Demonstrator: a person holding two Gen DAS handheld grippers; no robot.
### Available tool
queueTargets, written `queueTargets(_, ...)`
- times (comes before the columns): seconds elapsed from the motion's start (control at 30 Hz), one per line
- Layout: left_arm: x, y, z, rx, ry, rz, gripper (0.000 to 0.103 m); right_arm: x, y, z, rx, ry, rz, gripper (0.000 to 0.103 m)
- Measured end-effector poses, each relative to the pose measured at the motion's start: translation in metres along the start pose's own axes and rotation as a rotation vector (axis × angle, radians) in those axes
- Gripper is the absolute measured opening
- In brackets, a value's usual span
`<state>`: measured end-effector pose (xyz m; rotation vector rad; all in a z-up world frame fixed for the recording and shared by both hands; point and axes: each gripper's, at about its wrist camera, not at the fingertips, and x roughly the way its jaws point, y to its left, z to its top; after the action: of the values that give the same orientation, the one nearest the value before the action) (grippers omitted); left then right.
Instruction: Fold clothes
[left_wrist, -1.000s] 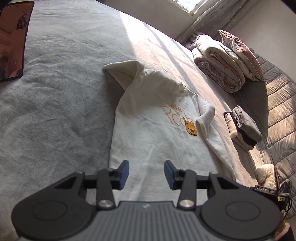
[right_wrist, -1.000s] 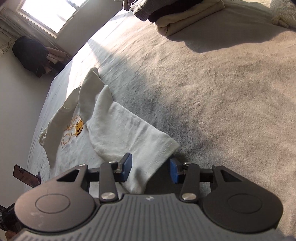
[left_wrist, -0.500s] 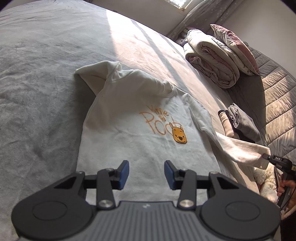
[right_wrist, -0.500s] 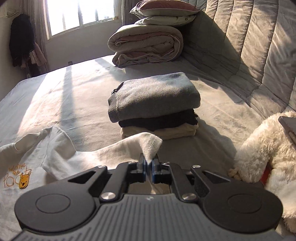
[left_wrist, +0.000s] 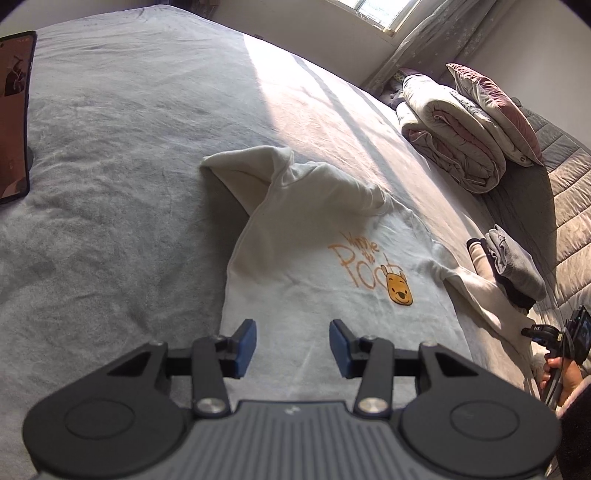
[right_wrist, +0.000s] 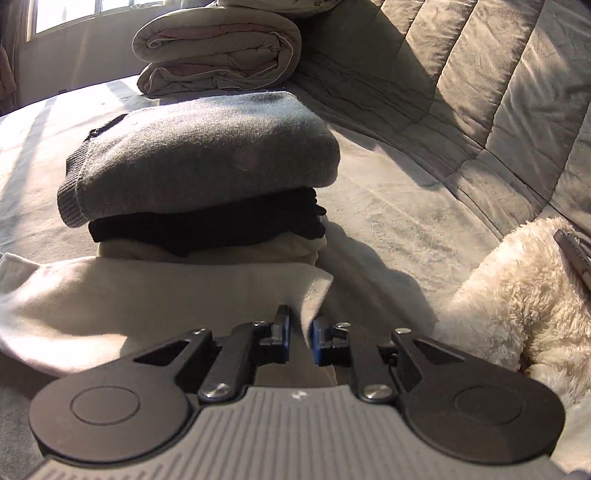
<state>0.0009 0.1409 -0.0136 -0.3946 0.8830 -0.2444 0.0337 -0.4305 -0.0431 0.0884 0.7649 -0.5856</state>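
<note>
At the centre of the left view, a cream sweatshirt (left_wrist: 317, 273) lies on the bed (left_wrist: 110, 155). Left claw (left_wrist: 292, 349) hovers released; right claw (right_wrist: 300, 338) pinches its sleeve (right_wrist: 147, 299).

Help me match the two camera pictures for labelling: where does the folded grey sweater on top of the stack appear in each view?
Left wrist: folded grey sweater at the right edge, beyond the white sweatshirt.
Right wrist: folded grey sweater upper centre-left, topping the stack.
Shared landmark: rolled duvet behind it in both.
</note>
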Motion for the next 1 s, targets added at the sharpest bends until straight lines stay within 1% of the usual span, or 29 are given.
queueTargets(0.03,0.000,0.006,0.004,-0.009,-0.008,0.011,0.049,0.000,0.000,-0.002,0.013,0.005,0.003,0.026)
queueTargets(0.07,0.000,0.011,0.009,-0.019,-0.018,0.018,0.054,-0.001,0.000,-0.003,0.021,0.004,0.009,0.042)
queueTargets(0.1,0.001,0.016,0.013,-0.030,-0.028,0.025,0.058,-0.005,0.001,-0.004,0.028,-0.003,0.018,0.051)
queueTargets(0.2,0.010,0.033,0.033,-0.086,-0.057,0.037,0.058,-0.012,0.003,-0.004,0.040,-0.008,0.047,0.051)
queueTargets(0.3,0.030,0.054,0.057,-0.192,-0.068,0.034,0.058,-0.024,0.005,-0.003,0.054,-0.008,0.083,0.051)
queueTargets(0.37,0.045,0.069,0.068,-0.288,-0.056,-0.001,0.058,-0.032,0.006,-0.001,0.064,-0.012,0.105,0.051)
queueTargets(0.43,0.062,0.085,0.079,-0.409,-0.036,-0.059,0.058,-0.039,0.007,-0.001,0.067,-0.014,0.127,0.051)
queueTargets(0.5,0.076,0.095,0.086,-0.491,-0.023,-0.114,0.063,-0.046,0.009,0.000,0.069,-0.017,0.148,0.051)
queueTargets(0.53,0.085,0.099,0.091,-0.527,-0.013,-0.137,0.064,-0.049,0.010,0.000,0.069,-0.019,0.156,0.051)
queueTargets(0.63,0.105,0.105,0.101,-0.603,-0.010,-0.164,0.064,-0.055,0.010,-0.003,0.072,-0.009,0.191,0.051)
queueTargets(0.73,0.119,0.110,0.108,-0.692,-0.041,-0.205,0.064,-0.062,0.011,-0.007,0.078,0.007,0.225,0.051)
queueTargets(0.83,0.125,0.111,0.112,-0.750,-0.111,-0.203,0.060,-0.069,0.013,-0.012,0.082,0.019,0.256,0.051)
queueTargets(0.87,0.127,0.110,0.113,-0.760,-0.129,-0.207,0.049,-0.072,0.015,-0.014,0.085,0.023,0.269,0.051)
queueTargets(0.9,0.128,0.108,0.114,-0.763,-0.137,-0.214,0.034,-0.075,0.016,-0.015,0.085,0.026,0.284,0.051)
queueTargets(0.93,0.129,0.105,0.115,-0.760,-0.144,-0.219,0.027,-0.078,0.018,-0.016,0.086,0.029,0.300,0.051)
queueTargets(0.97,0.128,0.099,0.117,-0.732,-0.152,-0.224,0.015,-0.082,0.021,-0.017,0.083,0.030,0.317,0.051)
queueTargets(1.0,0.126,0.093,0.118,-0.703,-0.162,-0.231,0.009,-0.085,0.023,-0.018,0.080,0.030,0.334,0.051)
